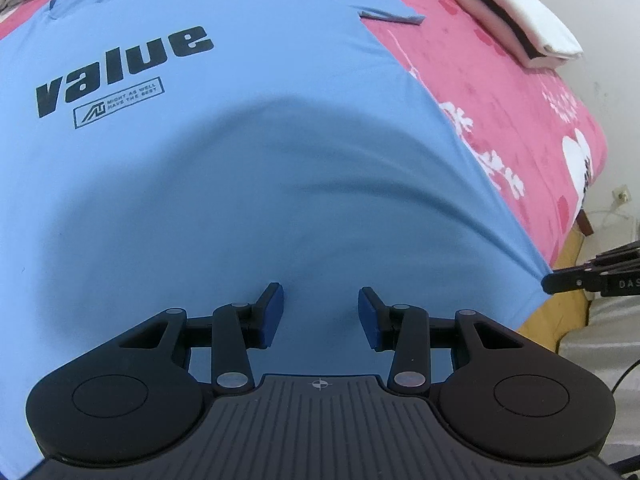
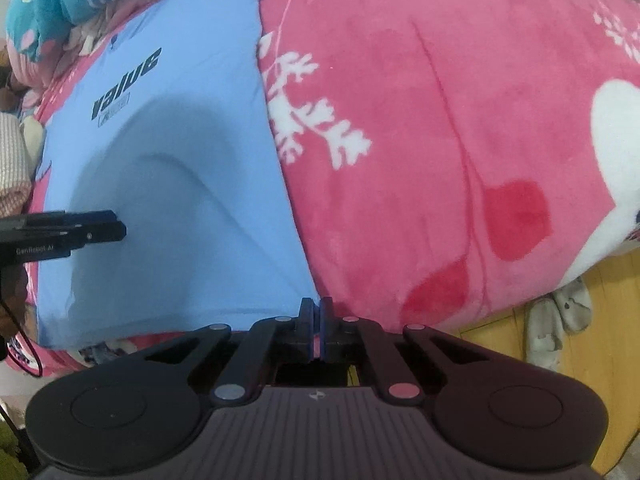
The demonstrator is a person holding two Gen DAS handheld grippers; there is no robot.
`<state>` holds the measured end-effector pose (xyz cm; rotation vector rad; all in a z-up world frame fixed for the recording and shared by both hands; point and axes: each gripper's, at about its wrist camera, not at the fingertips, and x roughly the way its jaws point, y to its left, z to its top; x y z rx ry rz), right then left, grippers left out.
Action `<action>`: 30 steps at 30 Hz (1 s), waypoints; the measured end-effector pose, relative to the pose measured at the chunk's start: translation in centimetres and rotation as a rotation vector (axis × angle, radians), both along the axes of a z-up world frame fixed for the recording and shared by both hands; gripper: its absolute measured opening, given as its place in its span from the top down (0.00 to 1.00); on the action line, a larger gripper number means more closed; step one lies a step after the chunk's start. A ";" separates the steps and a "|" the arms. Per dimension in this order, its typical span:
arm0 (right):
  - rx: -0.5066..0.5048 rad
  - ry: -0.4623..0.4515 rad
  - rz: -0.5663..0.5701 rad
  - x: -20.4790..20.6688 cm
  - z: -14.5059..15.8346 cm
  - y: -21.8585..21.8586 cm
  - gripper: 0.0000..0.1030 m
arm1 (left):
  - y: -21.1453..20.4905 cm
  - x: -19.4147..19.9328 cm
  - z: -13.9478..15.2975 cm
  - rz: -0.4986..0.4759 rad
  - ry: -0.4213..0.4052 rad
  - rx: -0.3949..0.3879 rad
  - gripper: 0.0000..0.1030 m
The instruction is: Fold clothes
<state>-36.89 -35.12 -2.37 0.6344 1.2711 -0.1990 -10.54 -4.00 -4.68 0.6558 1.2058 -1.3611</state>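
A light blue T-shirt printed "value" lies spread flat on a pink blanket. My left gripper hovers over the shirt's lower part, jaws open with only flat cloth beneath them. It also enters the right wrist view from the left, as the left gripper. My right gripper is shut at the bottom right corner of the T-shirt, pinching the hem there. A ridge of cloth runs up from that corner. In the left wrist view the right gripper touches that same corner.
Folded white and pink clothes are stacked at the far right of the bed. Plush toys lie beyond the shirt's collar. The bed edge drops to a wooden floor with grey slippers.
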 end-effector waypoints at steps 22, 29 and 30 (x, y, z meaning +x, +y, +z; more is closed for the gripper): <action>-0.200 -0.189 0.391 13.0 1.2 3.4 0.99 | 3.0 -2.1 -0.2 -0.103 0.085 0.029 0.61; -0.387 -0.028 0.394 11.2 -0.4 -1.0 1.00 | 4.5 -2.0 -0.7 -0.097 0.130 0.036 0.61; -0.413 -0.014 0.389 11.0 0.0 -1.4 1.00 | 4.6 -1.9 -0.7 -0.091 0.136 0.034 0.61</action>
